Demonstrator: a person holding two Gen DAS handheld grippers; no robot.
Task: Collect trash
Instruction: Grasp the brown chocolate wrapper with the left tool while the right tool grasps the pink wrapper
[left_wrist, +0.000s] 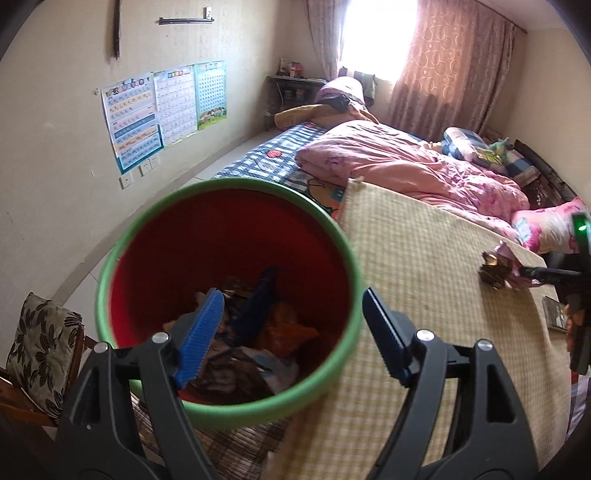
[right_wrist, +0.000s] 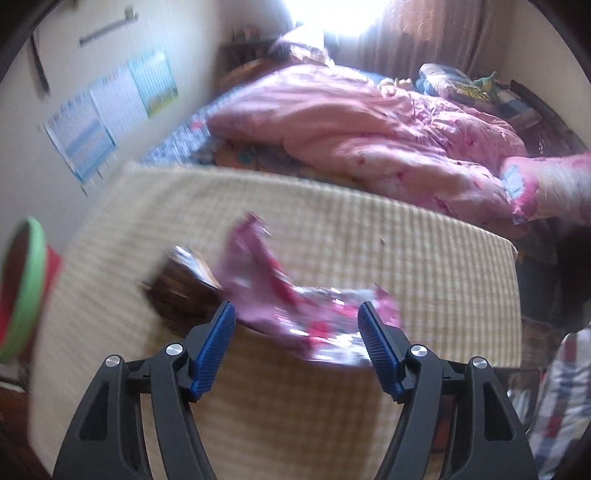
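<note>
Hovering over the round red plastic bin with the green rim (left_wrist: 110, 269), the left gripper (left_wrist: 291, 332) has its blue ribbed fingers (left_wrist: 201, 332) spread wide: one finger hangs above the bin's mouth, the other sits outside the rim, and nothing is pinched between them. Down inside the bin lies a heap of crumpled wrappers and scraps (left_wrist: 255, 343), orange, blue and pale, already collected.

The bin stands at the edge of the pale yellow checked woven mat (left_wrist: 424, 258) that covers the bed. Across the mat from the bin, well apart from it, sits the remaining trash: a crumpled pink foil wrapper (right_wrist: 273, 288) touching a dark brown crinkled packet (right_wrist: 181, 295).

The right gripper (right_wrist: 297, 334) is right over that wrapper, fingers (right_wrist: 216, 343) parted with the pink foil showing in the gap between them. The picture is blurred, and the pads do not appear to press on the foil. From the left wrist view the same gripper (left_wrist: 532, 275) shows at the far side of the mat from the bin, its tip at the little pile.

Beyond the mat, away from the bin, a rumpled pink floral quilt (left_wrist: 406, 162) is bunched up on the bed, and learning charts (left_wrist: 162, 107) hang on the cream wall behind the bin.
</note>
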